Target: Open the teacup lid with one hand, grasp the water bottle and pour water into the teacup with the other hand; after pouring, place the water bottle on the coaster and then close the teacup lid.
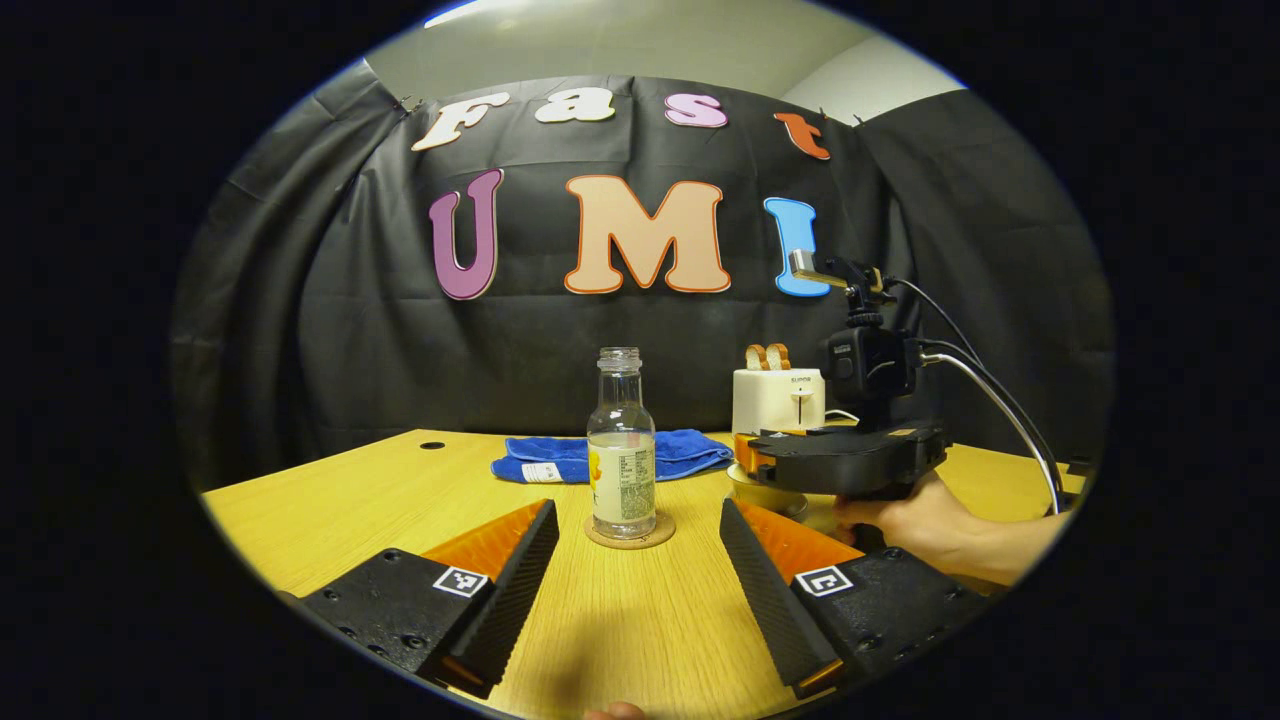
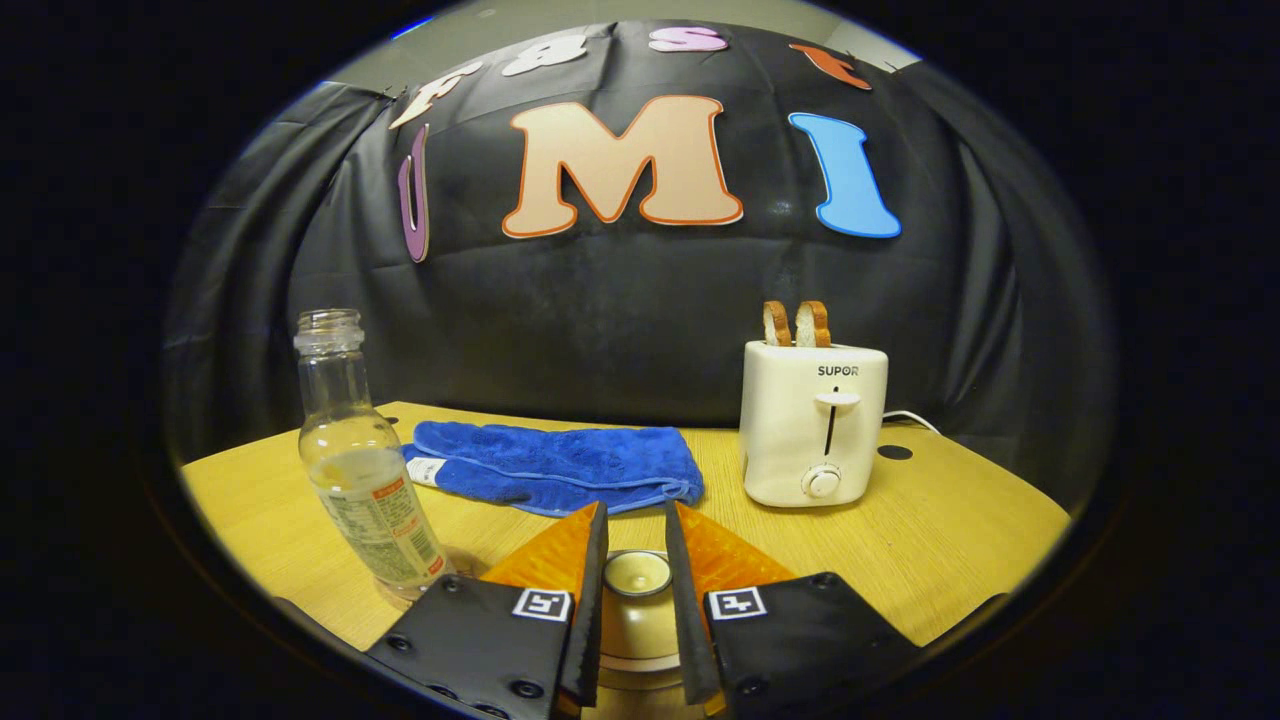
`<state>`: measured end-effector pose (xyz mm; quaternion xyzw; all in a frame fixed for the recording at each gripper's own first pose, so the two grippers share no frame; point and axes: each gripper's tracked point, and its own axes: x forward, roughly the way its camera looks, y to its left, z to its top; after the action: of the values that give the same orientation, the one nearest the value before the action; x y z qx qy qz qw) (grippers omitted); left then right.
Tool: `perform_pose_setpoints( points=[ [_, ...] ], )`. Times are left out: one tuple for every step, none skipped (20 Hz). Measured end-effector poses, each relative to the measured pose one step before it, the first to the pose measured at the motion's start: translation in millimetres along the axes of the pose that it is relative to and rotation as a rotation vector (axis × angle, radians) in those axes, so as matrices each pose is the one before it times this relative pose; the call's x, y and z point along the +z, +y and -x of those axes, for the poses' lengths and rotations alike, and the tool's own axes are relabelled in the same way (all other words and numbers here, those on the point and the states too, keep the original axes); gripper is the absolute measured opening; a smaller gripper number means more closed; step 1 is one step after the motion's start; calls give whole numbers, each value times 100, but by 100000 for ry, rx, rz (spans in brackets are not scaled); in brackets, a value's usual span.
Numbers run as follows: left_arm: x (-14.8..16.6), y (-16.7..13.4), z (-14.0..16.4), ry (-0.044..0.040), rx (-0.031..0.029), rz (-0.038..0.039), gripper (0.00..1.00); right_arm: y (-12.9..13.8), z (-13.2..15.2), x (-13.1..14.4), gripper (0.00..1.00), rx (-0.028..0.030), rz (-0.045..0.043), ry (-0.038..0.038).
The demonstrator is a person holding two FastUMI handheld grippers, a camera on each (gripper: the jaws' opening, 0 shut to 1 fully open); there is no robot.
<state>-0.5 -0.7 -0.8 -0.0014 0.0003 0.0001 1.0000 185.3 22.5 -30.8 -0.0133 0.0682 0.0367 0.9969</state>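
- Right gripper (image 2: 636, 600) has its fingers closed narrowly on the knob of the teacup lid (image 2: 637, 574), both pads pressing its sides; the cream lid sits on the teacup (image 2: 630, 640) below.
- Left gripper (image 1: 640, 580) hangs with its fingers spread wide and nothing between them, low over the wooden table (image 1: 330, 500).
- Water bottle (image 1: 621, 458) stands upright and uncapped on the round coaster (image 1: 630, 532), just ahead of the left gripper and partly filled.
- Behind lie a blue cloth (image 2: 555, 464) and a white toaster (image 2: 812, 420) holding two bread slices.
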Motion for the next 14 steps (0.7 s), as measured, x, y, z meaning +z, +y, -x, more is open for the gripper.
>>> perform_pose_setpoints(
  points=[
    [24, -1, 25, 31, -5, -62, 95, -37, 101, -38, 35, 194, -208, 312],
    [-9, 10, 35, -39, 0, -11, 95, 118, 22, 39, 29, 293, -312, -208],
    [65, -12, -78, 23, -21, 86, 95, 8, -56, -12, 29, 622, 38, -217],
    [-117, 10, 51, 24, 10, -73, 95, 84, -66, -15, 29, 325, 85, 63],
    [62, -29, 0, -31, 15, 91, 95, -3, 35, -8, 29, 285, 193, -95],
    [-35, 28, -2, 40, 0, -92, 95, -13, 238, 272, 29, 283, -220, -1590],
    [99, -11, -28, -33, -1, 11, 95, -25, 215, 458, 29, -58, -412, -2469],
    [-53, 14, 21, -37, -10, -19, 95, 7, 300, 428, 29, 204, -76, -2716],
    [59, 48, -60, -156, 117, -16, 95, 75, 294, 404, 29, 273, 214, -2686],
    [-148, 31, -142, 96, 208, -56, 95, -19, 161, 308, 29, 288, -116, -2370],
    [8, 44, -201, -141, 284, -45, 95, -158, -7, 197, 29, -413, -1052, -1054],
    [-194, 108, -109, 129, 613, 30, 95, -81, 234, -298, 29, -45, 451, 549],
    [-155, 191, -321, 113, 1098, 38, 95, 43, 203, 102, 29, 581, -37, -366],
    [-18, -37, -566, 8, 244, 79, 95, -7, 308, 18, 29, 137, -44, 191]
  ],
)
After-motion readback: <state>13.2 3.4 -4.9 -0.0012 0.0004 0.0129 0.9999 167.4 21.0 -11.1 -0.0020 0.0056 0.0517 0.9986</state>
